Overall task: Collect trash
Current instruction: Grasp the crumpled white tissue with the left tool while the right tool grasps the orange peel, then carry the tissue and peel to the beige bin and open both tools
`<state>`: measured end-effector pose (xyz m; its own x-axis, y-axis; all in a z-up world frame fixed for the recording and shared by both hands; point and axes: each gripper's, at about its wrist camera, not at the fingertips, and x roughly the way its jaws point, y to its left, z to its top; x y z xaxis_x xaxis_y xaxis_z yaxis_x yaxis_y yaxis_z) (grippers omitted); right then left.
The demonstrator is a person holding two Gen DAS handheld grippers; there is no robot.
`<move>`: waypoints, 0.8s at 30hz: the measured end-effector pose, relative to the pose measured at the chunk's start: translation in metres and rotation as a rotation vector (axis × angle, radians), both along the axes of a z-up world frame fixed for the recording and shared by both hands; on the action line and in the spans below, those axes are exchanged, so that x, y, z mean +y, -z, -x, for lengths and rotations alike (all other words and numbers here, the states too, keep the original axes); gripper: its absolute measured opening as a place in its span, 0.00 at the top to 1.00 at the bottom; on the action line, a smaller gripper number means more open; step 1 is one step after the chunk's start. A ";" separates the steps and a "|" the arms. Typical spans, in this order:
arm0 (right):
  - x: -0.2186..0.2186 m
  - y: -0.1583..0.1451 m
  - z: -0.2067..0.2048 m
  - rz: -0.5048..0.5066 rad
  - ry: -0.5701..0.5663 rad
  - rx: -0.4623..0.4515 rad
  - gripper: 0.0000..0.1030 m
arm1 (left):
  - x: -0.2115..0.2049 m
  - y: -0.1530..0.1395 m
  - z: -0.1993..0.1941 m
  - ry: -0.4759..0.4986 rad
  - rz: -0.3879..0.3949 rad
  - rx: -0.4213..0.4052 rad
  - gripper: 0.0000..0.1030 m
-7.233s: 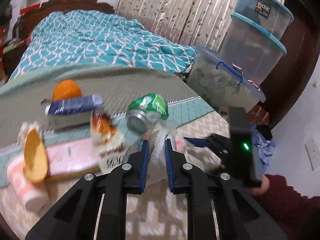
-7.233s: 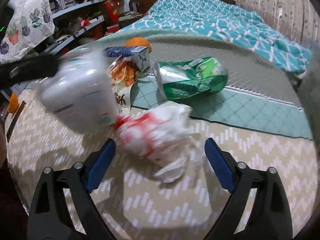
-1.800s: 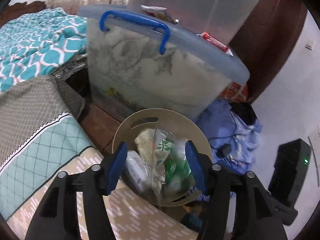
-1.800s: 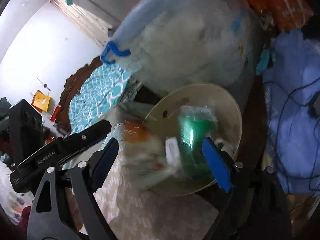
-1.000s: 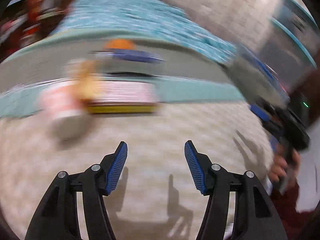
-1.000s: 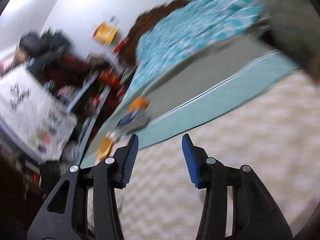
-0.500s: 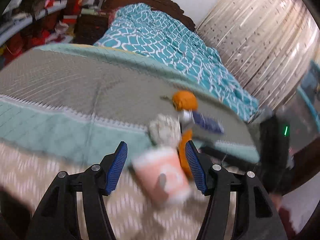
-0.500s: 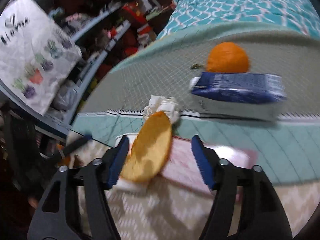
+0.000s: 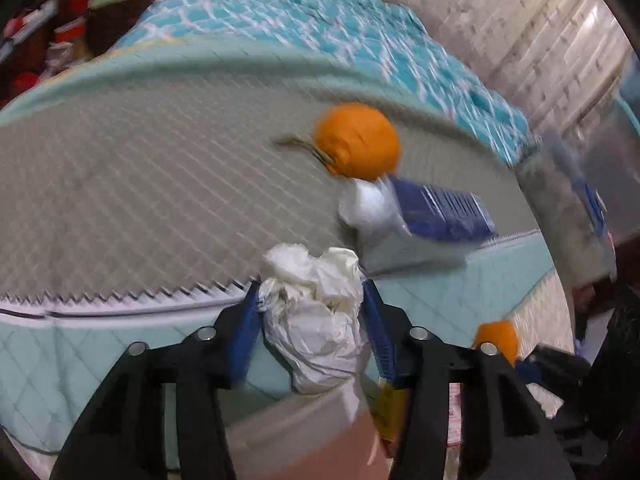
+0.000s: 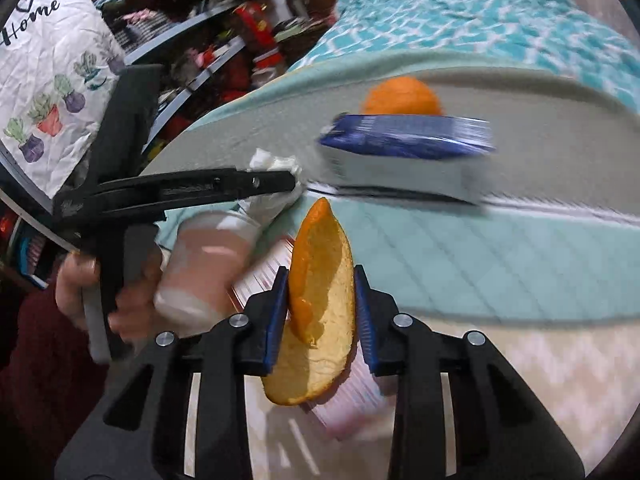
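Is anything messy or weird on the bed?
Yes. Trash lies on the bed cover: a crumpled white tissue between the left gripper's pads, an orange peel in the right gripper, and a blue carton tipped on its side.

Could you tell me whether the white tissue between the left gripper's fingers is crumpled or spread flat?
Crumpled. The white tissue is a creased wad bulging between the left gripper, whose jaws have just been closing.

A bedroom — teal-quilted bed [image 9: 320, 12], cluttered shelves [image 10: 208, 52].
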<state>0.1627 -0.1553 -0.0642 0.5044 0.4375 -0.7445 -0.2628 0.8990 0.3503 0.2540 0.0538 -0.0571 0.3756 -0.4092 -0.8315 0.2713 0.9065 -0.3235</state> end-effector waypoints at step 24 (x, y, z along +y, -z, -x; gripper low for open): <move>-0.248 0.004 0.191 -0.028 0.576 -0.052 0.69 | -0.254 -0.008 0.177 0.546 0.143 0.071 0.59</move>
